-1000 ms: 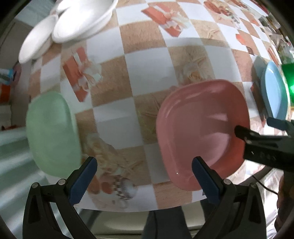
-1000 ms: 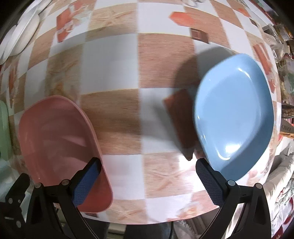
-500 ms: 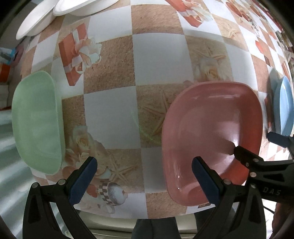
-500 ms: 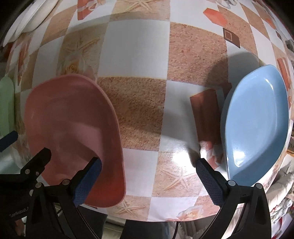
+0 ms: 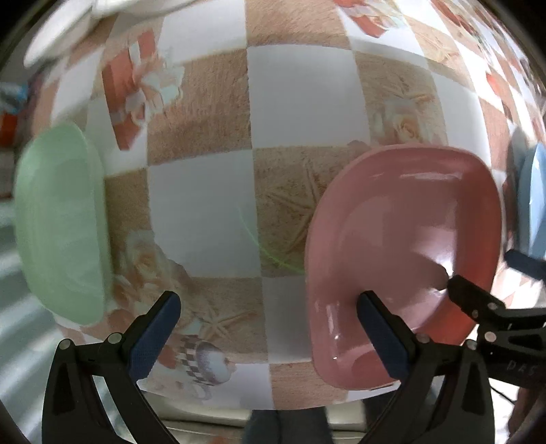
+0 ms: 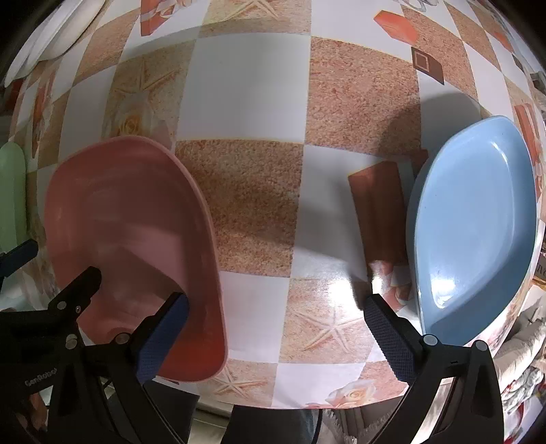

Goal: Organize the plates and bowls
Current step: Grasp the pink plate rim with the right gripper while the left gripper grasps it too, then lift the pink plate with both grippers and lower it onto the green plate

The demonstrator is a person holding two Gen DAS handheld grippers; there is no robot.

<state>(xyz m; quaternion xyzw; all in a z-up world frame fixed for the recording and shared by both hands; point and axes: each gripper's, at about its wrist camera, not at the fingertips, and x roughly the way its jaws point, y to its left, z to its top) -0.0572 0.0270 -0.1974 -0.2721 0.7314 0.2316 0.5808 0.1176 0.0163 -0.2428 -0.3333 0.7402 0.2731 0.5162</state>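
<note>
A pink plate (image 5: 402,246) lies near the table's front edge, right of centre in the left wrist view and at the left in the right wrist view (image 6: 129,246). My left gripper (image 5: 269,328) is open, its right finger over the pink plate's near rim. My right gripper (image 6: 273,324) is open too, its left finger over the same plate's near right rim. A green plate (image 5: 58,222) lies at the far left. A blue plate (image 6: 477,225) lies at the right. Nothing sits between the jaws of either gripper.
White plates and bowls (image 5: 112,13) are stacked at the back left of the checked tablecloth (image 5: 300,102). The table's front edge (image 6: 307,403) runs just under both grippers. Cluttered goods (image 6: 525,358) lie beyond the right side.
Both grippers have drawn closer to the pink plate and lower over the front edge. The left view slid left, the right view too. Both stayed open.
</note>
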